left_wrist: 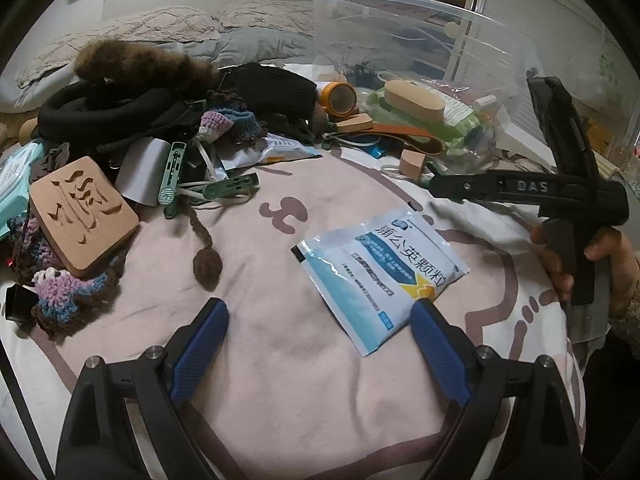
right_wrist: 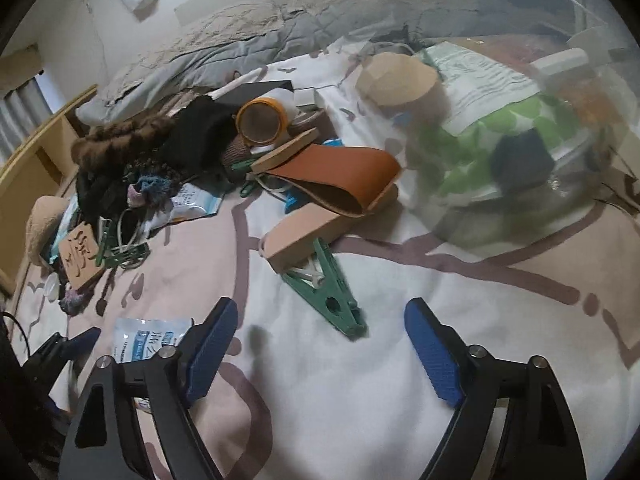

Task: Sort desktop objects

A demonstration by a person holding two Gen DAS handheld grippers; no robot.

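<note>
My left tool wide over the sachet, lined up to grab; right tool wide, empty, near the clear bin.

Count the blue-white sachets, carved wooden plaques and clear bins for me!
Sachets: 2
Plaque: 1
Bin: 1
Total: 4

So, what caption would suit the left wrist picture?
Open left tongs poised over a blue-and-white sachet on the pink bedspread.
</note>
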